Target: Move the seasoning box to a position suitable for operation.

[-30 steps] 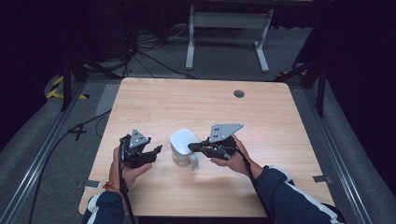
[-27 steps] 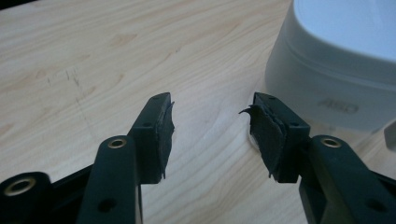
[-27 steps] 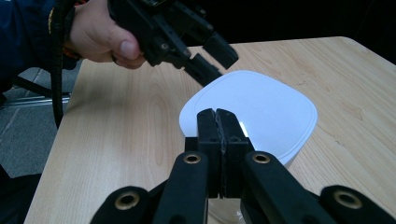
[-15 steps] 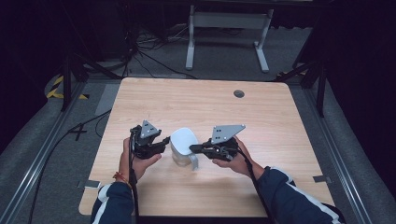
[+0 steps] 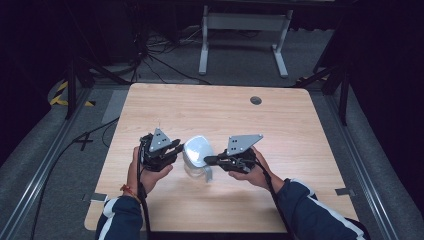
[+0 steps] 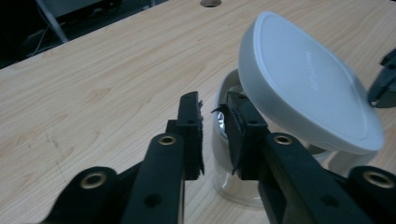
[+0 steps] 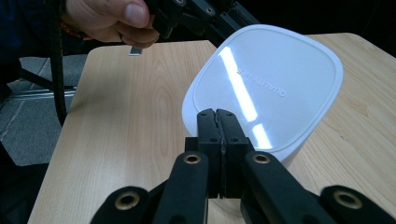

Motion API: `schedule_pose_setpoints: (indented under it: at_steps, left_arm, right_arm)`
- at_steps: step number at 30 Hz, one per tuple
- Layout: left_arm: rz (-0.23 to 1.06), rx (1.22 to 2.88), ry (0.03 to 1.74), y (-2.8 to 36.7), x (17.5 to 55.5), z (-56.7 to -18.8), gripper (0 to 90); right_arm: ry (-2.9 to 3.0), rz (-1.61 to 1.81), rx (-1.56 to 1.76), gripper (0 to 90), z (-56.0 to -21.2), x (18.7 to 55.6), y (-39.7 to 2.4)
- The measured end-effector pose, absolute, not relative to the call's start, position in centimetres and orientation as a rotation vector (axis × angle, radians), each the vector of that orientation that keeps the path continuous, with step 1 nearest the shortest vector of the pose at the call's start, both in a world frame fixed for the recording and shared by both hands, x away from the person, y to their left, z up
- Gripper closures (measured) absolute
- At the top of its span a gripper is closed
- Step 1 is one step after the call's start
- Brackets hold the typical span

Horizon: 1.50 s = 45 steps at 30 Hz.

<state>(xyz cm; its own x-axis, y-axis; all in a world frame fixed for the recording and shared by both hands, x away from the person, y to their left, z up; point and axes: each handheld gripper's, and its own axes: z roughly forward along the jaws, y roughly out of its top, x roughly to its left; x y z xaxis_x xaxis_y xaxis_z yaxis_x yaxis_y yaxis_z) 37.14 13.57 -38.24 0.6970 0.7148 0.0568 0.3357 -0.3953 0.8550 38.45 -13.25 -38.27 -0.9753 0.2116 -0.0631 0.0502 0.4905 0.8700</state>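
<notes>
Left gripper (image 5: 175, 150) first: its jaws have just been closing and now stand at a narrow slit. In the left gripper view I see nothing pinched between them, so I call it unclamped, poised just beside the white collar of the jar (image 5: 194, 171). Moving across, the jar stands on the table (image 5: 200, 105) near its front edge, between my two hands. It has a clear body, and its white lid (image 5: 197, 150) is tipped up at a steep slant, the top face turned toward the right gripper. The body looks like glass or hard clear plastic, so I judge it stiff, slick and worth treating as breakable. The lid looks light and glossy, likely to slip under flat pads. I'd take hold at the collar or lid rim, not the smooth wall. On the right, the right gripper (image 5: 209, 160) is clenched, pads meeting, its tips against the lid's lower edge. Whether a thin lip is caught there I cannot tell.
</notes>
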Motion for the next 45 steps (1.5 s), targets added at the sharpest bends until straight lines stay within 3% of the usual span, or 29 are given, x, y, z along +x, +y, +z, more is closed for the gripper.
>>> schedule_pose_setpoints:
  at_steps: [7, 45]
  left_arm:
    - [0.519, 2.005, 0.763, 13.1, 36.8, -37.8, 87.3]
    - [0.554, 2.058, 0.519, 9.1, 34.9, -35.4, 86.7]
  right_arm:
    - [2.574, 1.483, 0.219, 89.9, -38.3, 38.4, -13.2]
    - [2.588, 1.404, 0.277, 89.9, -39.2, 38.1, -15.3]
